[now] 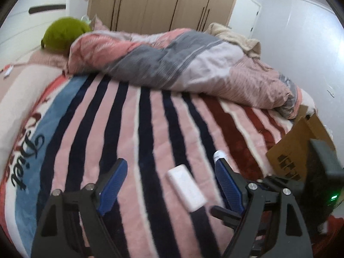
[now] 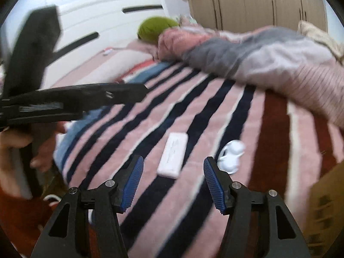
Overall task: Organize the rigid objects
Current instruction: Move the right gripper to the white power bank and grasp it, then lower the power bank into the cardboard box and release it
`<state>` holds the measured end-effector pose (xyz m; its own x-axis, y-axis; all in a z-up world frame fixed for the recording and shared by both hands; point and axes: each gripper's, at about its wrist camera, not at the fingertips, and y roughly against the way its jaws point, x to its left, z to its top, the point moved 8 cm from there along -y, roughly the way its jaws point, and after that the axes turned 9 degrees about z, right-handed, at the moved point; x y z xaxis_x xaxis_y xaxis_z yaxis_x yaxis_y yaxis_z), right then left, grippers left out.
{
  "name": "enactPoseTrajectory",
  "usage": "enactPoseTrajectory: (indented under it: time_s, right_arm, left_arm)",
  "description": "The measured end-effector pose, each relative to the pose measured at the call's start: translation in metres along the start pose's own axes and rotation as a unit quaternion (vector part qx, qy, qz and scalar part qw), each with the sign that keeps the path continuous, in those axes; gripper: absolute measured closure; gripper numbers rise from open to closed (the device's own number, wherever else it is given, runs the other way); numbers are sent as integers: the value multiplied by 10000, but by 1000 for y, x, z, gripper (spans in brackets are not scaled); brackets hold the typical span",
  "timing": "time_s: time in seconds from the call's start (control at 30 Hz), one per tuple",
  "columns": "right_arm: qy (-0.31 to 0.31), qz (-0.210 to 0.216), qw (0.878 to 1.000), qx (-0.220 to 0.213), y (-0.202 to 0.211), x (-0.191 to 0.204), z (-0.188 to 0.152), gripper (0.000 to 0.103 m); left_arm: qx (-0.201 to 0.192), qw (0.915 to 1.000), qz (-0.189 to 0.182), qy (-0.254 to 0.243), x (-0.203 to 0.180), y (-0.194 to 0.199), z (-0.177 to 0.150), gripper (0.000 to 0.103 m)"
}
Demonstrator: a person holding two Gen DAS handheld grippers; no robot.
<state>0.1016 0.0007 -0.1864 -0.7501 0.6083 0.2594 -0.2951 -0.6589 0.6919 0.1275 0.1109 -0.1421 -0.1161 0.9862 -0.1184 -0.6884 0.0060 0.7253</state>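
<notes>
A flat white rectangular block point(image 1: 186, 188) lies on the striped blanket point(image 1: 133, 129), between the open fingers of my left gripper point(image 1: 172, 165) and below their tips. It also shows in the right wrist view point(image 2: 173, 154), just ahead of my open, empty right gripper point(image 2: 173, 161). A small white rounded object point(image 2: 231, 155) lies right of the block, near the right fingertip point(image 2: 209, 169). A bit of a white object point(image 1: 219, 155) peeks out behind the left gripper's right fingertip. The left gripper's black body point(image 2: 71, 101) crosses the right wrist view at the left.
A cardboard box point(image 1: 298, 148) stands at the bed's right edge; it also shows in the right wrist view point(image 2: 324, 210). A rumpled pink and grey quilt point(image 1: 172, 62) lies across the far bed. A green plush toy point(image 1: 64, 34) sits by the white headboard point(image 2: 111, 17). Wardrobes point(image 1: 163, 2) stand behind.
</notes>
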Motion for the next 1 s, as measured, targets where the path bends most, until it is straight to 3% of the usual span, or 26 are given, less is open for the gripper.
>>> enactPoseTrajectory:
  time_s: [0.23, 0.27, 0.3, 0.4, 0.6, 0.67, 0.73, 1.0]
  right_arm:
    - [-121, -209, 9996, 151, -62, -3, -9, 50]
    - [-93, -365, 9992, 164, -69, -7, -10, 56]
    - [-62, -500, 9986, 184, -71, -8, -11, 72]
    - [-15, -493, 9987, 140, -66, -8, -9, 72]
    - [263, -230, 9993, -163, -32, 9, 4, 72]
    - [322, -162, 9989, -311, -15, 15, 10, 72]
    - [338, -87, 9984, -453, 4, 18, 17, 72]
    - [428, -133, 9939, -1003, 92, 12, 38, 72]
  left_arm:
    - [270, 9988, 354, 205, 27, -20, -13, 22]
    - [302, 9987, 326, 229, 28, -23, -13, 22]
    - [345, 9987, 277, 244, 27, -25, -15, 22]
    - [427, 9988, 156, 198, 23, -31, -16, 22]
    - [390, 9974, -609, 16, -13, -24, -15, 23]
    - [297, 9945, -995, -163, -33, -14, -14, 43]
    - [217, 9907, -1310, -290, -51, -2, -10, 55]
    - [-269, 9834, -1695, -580, -116, 49, 30, 61]
